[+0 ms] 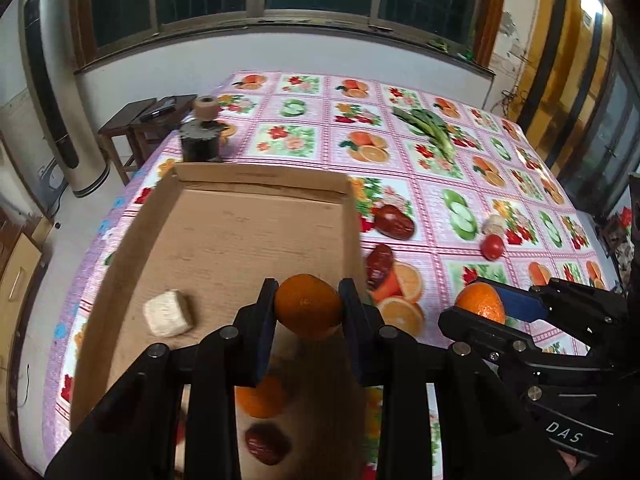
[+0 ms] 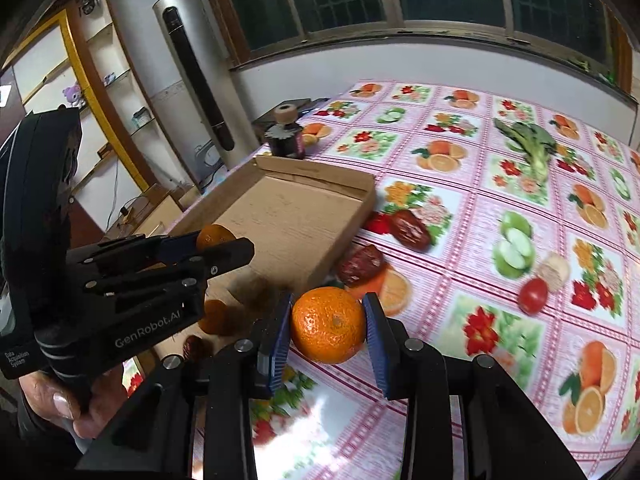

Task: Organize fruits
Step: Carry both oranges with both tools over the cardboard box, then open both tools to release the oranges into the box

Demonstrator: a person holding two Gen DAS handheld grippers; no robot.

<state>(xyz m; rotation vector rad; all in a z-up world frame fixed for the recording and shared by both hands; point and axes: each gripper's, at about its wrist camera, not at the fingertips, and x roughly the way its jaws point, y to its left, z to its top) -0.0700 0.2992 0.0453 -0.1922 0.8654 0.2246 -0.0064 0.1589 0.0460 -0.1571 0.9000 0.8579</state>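
While both tongs hang over it, the worktop [image 1: 460, 92] sits under a pink fruit-print cloth, window wall behind. Shallow cardboard tray [image 1: 248, 216] lies on its left part; a pale block [image 1: 168, 312] rests inside near the tray's left wall, plus another orange [image 1: 260, 398] and a dark red date [image 1: 266, 444] at the near end, blurred. Left tongs [image 1: 308, 308] clenched on an orange [image 1: 309, 306], held above the tray's near right corner. Right tongs [image 2: 327, 330] clenched on a second orange [image 2: 328, 330], over the cloth just right of the tray. Leafy green stalk [image 1: 428, 128] lies at the far side. Dark jar [image 1: 202, 140] with a tan spool on top stands behind the tray. Two dates [image 2: 412, 226] lie beside the tray's right wall. Small tomato [image 2: 534, 294] touches a pale lump [image 2: 554, 270], well right.
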